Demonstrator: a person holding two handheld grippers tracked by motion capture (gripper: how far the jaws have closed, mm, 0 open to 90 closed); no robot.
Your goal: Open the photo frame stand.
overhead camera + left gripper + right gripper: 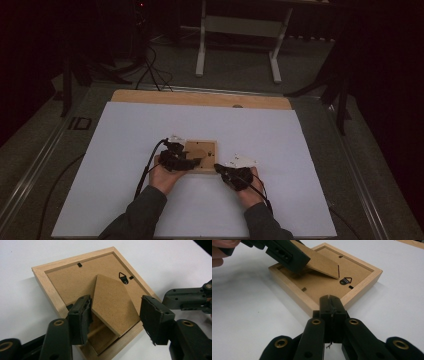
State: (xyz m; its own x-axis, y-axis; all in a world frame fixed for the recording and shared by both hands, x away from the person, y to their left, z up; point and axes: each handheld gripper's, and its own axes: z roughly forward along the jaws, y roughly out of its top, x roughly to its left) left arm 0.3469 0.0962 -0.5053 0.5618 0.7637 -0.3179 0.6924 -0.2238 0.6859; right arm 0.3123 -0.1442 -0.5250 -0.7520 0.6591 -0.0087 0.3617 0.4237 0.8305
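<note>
A light wooden picture frame lies face down on the white sheet. Its brown easel stand is tilted up off the backing board. My left gripper straddles the stand, with a pad against each side edge. My right gripper is shut with nothing in it, and its tips rest against the frame's near rim. Its body also shows in the left gripper view. A small metal hanger sits on the backing.
The white sheet covers a wooden tabletop. Cables trail from the grippers toward the person. A white table stand and dark floor lie beyond the far edge. There is open sheet on every side of the frame.
</note>
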